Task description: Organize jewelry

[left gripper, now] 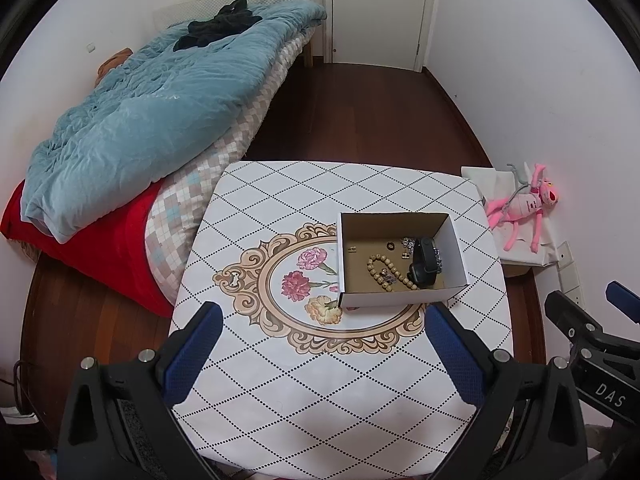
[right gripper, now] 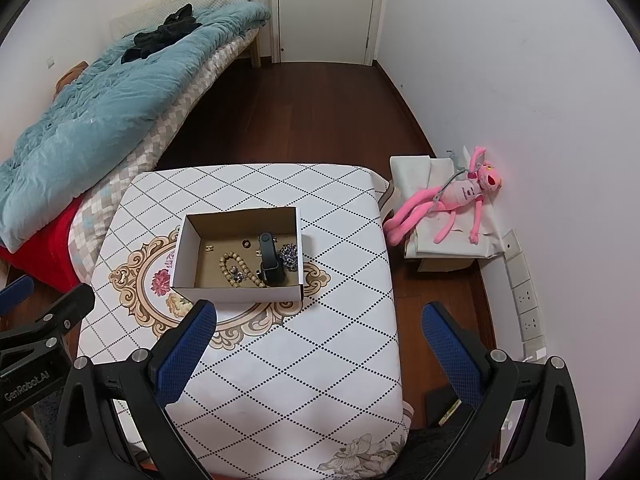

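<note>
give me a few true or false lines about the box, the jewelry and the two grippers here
1. The cardboard box stands on the table. True.
2. The bead bracelet lies on the tablecloth outside the box. False: it lies inside the box.
3. The left gripper is shut on the black wristband. False: its jaws are open and empty; the wristband is in the box.
4. The right gripper is open. True.
5. The pink plush toy sits in the box. False: it lies beside the table, by the wall.
</note>
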The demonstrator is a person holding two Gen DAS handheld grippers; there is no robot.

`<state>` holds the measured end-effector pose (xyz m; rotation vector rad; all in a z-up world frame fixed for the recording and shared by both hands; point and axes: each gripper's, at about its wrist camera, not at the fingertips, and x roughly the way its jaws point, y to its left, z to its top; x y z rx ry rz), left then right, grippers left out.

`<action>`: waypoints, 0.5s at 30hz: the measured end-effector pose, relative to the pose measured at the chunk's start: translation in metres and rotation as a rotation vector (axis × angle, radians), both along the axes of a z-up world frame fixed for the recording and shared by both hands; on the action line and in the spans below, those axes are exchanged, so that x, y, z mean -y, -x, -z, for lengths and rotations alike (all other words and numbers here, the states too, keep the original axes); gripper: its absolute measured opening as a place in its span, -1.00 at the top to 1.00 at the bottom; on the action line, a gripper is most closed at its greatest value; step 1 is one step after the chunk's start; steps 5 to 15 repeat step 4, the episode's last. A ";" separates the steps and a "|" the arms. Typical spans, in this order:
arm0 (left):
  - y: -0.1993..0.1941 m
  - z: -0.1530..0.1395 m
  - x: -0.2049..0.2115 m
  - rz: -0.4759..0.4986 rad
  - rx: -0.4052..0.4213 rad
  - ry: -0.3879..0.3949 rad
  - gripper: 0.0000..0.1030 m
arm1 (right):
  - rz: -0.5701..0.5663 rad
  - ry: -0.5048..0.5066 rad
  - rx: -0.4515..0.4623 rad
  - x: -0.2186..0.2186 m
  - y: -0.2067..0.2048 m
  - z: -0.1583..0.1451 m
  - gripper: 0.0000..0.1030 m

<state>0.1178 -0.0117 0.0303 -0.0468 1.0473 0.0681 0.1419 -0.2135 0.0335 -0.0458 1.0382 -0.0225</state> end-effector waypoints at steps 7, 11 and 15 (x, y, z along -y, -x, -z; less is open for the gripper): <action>0.003 -0.002 -0.001 -0.007 0.006 0.002 -1.00 | 0.000 0.000 0.000 0.000 0.000 -0.001 -1.00; 0.003 -0.002 -0.001 -0.007 0.006 0.002 -1.00 | 0.000 0.000 0.000 0.000 0.000 -0.001 -1.00; 0.003 -0.002 -0.001 -0.007 0.006 0.002 -1.00 | 0.000 0.000 0.000 0.000 0.000 -0.001 -1.00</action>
